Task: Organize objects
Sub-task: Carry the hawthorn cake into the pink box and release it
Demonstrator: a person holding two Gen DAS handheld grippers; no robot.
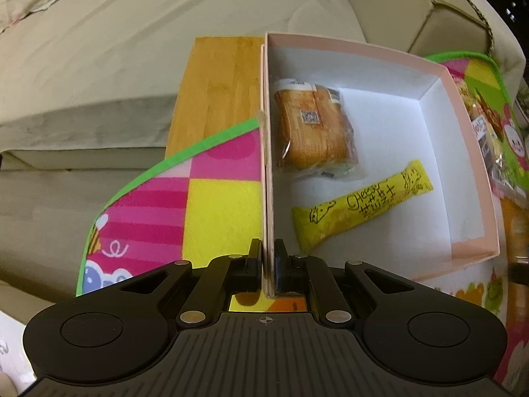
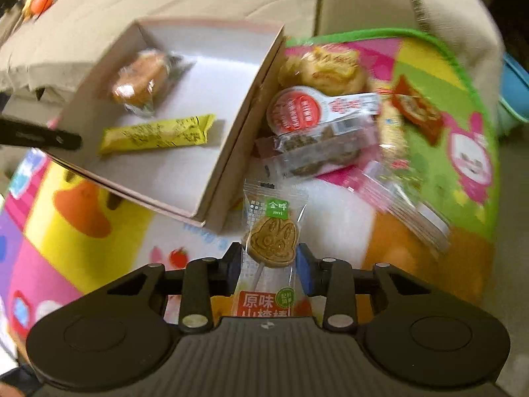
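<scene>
A pink cardboard box (image 1: 463, 125) with a white inside lies on a colourful play mat (image 1: 218, 208). In it are a wrapped bread snack (image 1: 314, 129) and a yellow cheese bar (image 1: 360, 205). My left gripper (image 1: 268, 254) is shut on the box's near side wall (image 1: 268, 165), one finger inside and one outside. In the right wrist view the same box (image 2: 231, 145) is at upper left, with the left gripper's finger (image 2: 39, 137) at its edge. My right gripper (image 2: 269, 261) is shut on a clear-wrapped cookie lollipop (image 2: 272, 241), held above the mat beside the box.
Several loose snack packets (image 2: 317, 139) are piled on the mat right of the box, among them a round red-lidded pack (image 2: 297, 109), a pastry (image 2: 327, 66) and a small red packet (image 2: 416, 109). A wooden board (image 1: 218, 82) lies under the mat. A beige sofa (image 1: 99, 49) surrounds it.
</scene>
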